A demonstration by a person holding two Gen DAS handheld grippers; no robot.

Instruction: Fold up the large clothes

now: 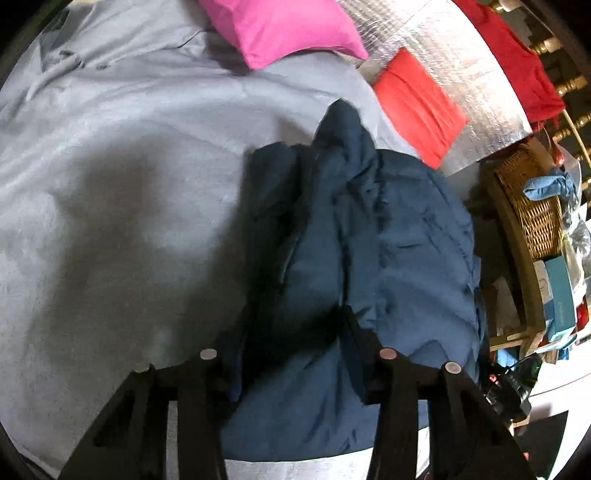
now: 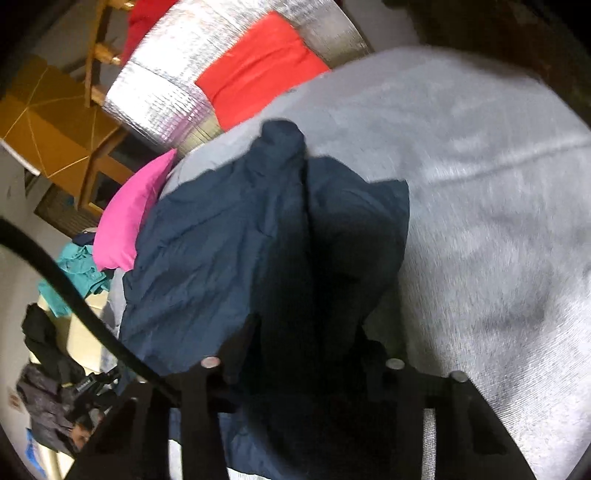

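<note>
Garment, navy (image 1: 369,236): large dark-blue piece, bunched and partly doubled over, lying on the grey sheet (image 1: 110,184) that is covering the surface. All places below are being given relative to this garment.

Left hand-held gripper (image 1: 295,369): sitting at the garment's near edge, jaws part-way in, cloth bulging up between the two fingers. Whether the pads are pressing it is not clear from this view.

Right hand-held gripper (image 2: 295,369): likewise at the near edge in its own view, jaws part-way in, dark folds of the navy garment (image 2: 240,240) filling the gap. Grip again uncertain, as the shadow is hiding the pads.

Surroundings: pink pillow (image 1: 284,29) beyond the garment's far end; red cloth (image 1: 417,107) on silver quilted sheeting (image 1: 443,55) beyond it too; wicker basket (image 1: 532,206) off to one side in the left view.

Handling note, as a judgement: the step appears to be pinching the near hem at two points for a fold. Both grippers should be catching all layers, holding level with each other, and keeping the edge taut so the fold is landing square rather than rumpling further.
</note>
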